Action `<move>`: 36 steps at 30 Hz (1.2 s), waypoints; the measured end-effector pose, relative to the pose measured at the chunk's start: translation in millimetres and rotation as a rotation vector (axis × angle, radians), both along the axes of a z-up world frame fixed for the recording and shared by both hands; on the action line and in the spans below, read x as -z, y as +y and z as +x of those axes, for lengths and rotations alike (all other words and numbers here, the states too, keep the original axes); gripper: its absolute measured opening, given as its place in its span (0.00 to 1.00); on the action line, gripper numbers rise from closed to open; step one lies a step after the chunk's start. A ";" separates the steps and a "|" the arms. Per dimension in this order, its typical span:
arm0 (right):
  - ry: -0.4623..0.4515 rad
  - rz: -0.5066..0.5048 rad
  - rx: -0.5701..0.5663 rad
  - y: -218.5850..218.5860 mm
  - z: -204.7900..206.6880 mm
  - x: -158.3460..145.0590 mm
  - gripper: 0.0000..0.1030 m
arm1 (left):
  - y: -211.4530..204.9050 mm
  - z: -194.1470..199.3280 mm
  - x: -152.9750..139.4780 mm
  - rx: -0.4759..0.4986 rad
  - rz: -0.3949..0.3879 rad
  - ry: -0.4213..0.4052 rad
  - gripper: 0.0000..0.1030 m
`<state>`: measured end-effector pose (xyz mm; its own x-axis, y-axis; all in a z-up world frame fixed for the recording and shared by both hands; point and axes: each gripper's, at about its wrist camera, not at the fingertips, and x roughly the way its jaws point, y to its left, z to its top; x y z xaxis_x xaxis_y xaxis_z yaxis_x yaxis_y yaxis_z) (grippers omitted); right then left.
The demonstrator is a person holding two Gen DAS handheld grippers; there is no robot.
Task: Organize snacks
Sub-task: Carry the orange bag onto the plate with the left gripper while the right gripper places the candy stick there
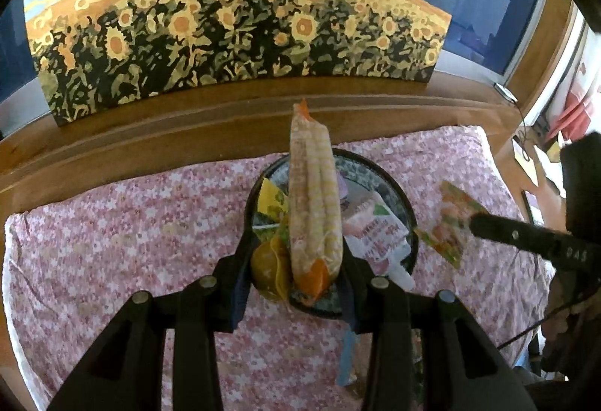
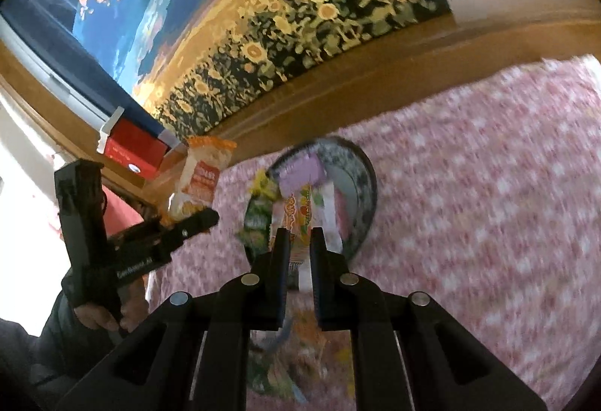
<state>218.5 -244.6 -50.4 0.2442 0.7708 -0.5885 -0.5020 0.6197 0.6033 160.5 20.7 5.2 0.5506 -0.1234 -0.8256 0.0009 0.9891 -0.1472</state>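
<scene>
Two grippers loaded | left gripper (image 1: pixel 296 283) clamped on long orange-ended clear snack pack (image 1: pixel 313 200) above round dark patterned tray (image 1: pixel 407 208); right gripper (image 2: pixel 300 246) clamped on orange-green flat sachet (image 2: pixel 298 223) just beside tray | risk: overfilled tray, pouches sliding onto pink floral cloth (image 1: pixel 131 223)

A round tray (image 1: pixel 407 208) is set on a bedspread (image 1: pixel 131 223), before a wooden ledge (image 1: pixel 188 133) on which a painting (image 1: pixel 233 35) is propped. Several snack packets (image 1: pixel 375 231) are held in the tray; another packet (image 1: pixel 456 219) is seen to its right.
</scene>
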 end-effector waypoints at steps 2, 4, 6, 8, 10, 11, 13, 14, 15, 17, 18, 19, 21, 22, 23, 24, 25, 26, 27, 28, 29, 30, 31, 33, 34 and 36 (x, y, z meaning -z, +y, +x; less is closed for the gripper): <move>-0.007 0.004 0.002 5.2 8.6 -1.0 0.12 | 1.2 5.6 1.6 0.002 -0.004 0.004 0.40; -0.011 0.008 0.006 9.0 16.9 -1.2 0.12 | -1.3 12.7 2.8 0.005 0.021 0.012 0.40; -0.009 0.016 0.017 12.1 27.6 -2.2 0.12 | -3.6 19.8 4.3 0.015 0.027 0.020 0.40; -0.003 0.022 0.026 15.2 37.1 -1.1 0.12 | -6.8 27.2 5.8 0.031 0.034 0.023 0.40; -0.017 -0.005 0.028 22.1 44.8 0.0 0.12 | -9.8 31.5 8.0 0.046 0.036 0.027 0.40; -0.023 -0.015 0.027 25.7 47.9 1.0 0.12 | -11.0 34.1 9.8 0.053 0.034 0.036 0.40; -0.019 -0.019 0.031 31.9 54.2 4.7 0.12 | -14.4 37.3 13.3 0.068 0.031 0.047 0.40; -0.019 -0.026 0.035 35.9 56.8 6.5 0.12 | -15.0 37.4 14.9 0.073 0.029 0.050 0.40; -0.017 -0.033 0.037 39.0 58.9 8.6 0.12 | -16.0 38.5 18.2 0.078 0.026 0.059 0.40; -0.003 -0.040 0.036 45.3 62.7 13.6 0.12 | -16.7 40.4 23.7 0.076 0.024 0.075 0.40; -0.002 -0.043 0.036 48.2 63.7 14.8 0.12 | -16.1 40.1 26.2 0.073 0.021 0.083 0.40; -0.010 -0.052 0.034 52.8 64.1 14.9 0.12 | -15.3 40.6 27.5 0.070 0.019 0.086 0.40; -0.026 -0.066 0.033 57.0 64.3 14.6 0.12 | -13.9 40.9 28.9 0.069 0.015 0.089 0.41; -0.035 -0.076 0.038 58.7 64.6 14.6 0.12 | -13.3 42.0 29.4 0.069 0.014 0.090 0.41; -0.041 -0.084 0.042 59.7 64.9 15.0 0.12 | -12.5 42.6 29.9 0.071 0.013 0.093 0.41; -0.045 -0.089 0.045 60.6 65.3 15.6 0.12 | -12.2 44.4 30.5 0.072 0.012 0.098 0.41; -0.042 -0.089 0.046 61.2 65.9 16.9 0.12 | -12.2 46.1 30.9 0.075 0.013 0.102 0.41; -0.038 -0.086 0.046 61.6 66.1 18.2 0.12 | -12.2 47.0 31.2 0.079 0.016 0.105 0.41; -0.037 -0.084 0.045 62.5 66.2 19.1 0.12 | -13.0 48.0 30.9 0.085 0.022 0.108 0.41; -0.036 -0.085 0.043 63.8 65.9 19.8 0.13 | -14.0 48.7 31.0 0.091 0.029 0.112 0.41; -0.032 -0.086 0.040 64.6 65.8 21.2 0.14 | -15.0 49.5 30.9 0.095 0.033 0.115 0.41; -0.026 -0.085 0.040 64.5 66.0 22.6 0.14 | -15.8 50.4 30.8 0.100 0.036 0.116 0.41; -0.022 -0.080 0.041 64.1 65.9 23.0 0.14 | -17.1 51.6 30.8 0.103 0.041 0.118 0.41; -0.018 -0.074 0.042 63.5 65.7 23.3 0.14 | -18.1 54.3 29.9 0.103 0.055 0.121 0.41; -0.017 -0.074 0.039 63.5 65.6 23.5 0.14 | -18.5 55.2 29.1 0.101 0.058 0.120 0.41; -0.012 -0.074 0.034 62.5 65.3 24.0 0.14 | -16.6 55.4 25.9 0.086 0.066 0.117 0.41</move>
